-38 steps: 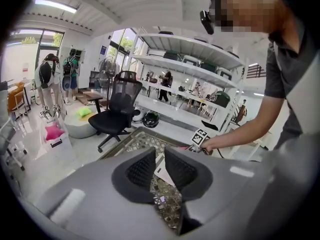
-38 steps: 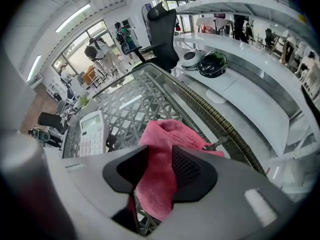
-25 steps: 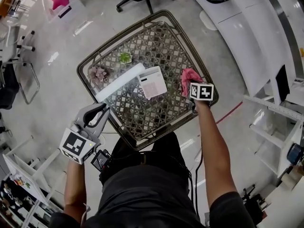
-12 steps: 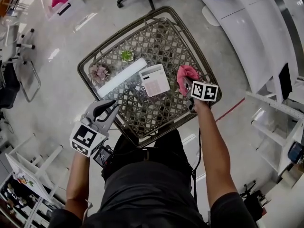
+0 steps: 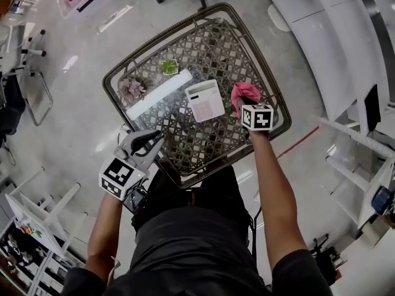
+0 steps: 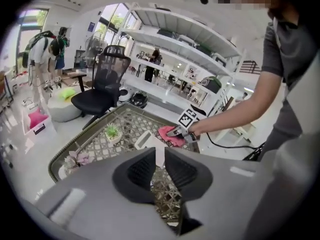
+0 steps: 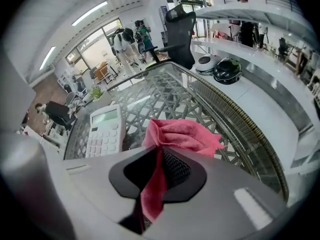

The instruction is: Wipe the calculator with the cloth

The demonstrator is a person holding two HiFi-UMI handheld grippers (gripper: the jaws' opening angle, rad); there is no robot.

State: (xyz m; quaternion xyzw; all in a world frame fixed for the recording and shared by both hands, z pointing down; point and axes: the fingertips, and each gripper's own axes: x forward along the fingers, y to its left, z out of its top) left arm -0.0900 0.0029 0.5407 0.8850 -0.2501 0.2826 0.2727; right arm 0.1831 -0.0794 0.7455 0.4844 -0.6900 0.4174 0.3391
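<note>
Your left hand-held gripper (image 5: 155,139) has neared the worktop (image 5: 216,54), jaws apart and empty; your right hand-held gripper (image 5: 244,107) clamps the cloth (image 5: 244,92) beside the calculator (image 5: 205,100).

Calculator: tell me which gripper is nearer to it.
Right. The right gripper, holding the cloth, sits just beside the calculator; the left gripper hovers at the table's near edge.

A square table (image 5: 213,53) with a glass top over woven lattice and a wicker rim stands on the pale floor. A white calculator (image 5: 205,100) lies flat near its middle, and a long white box (image 5: 159,94) lies slantwise just to the left of it. A small green succulent (image 5: 169,66) and a purplish succulent (image 5: 131,90) sit near the box, and a bunched pink cloth (image 5: 244,93) is by the right rim.
</note>
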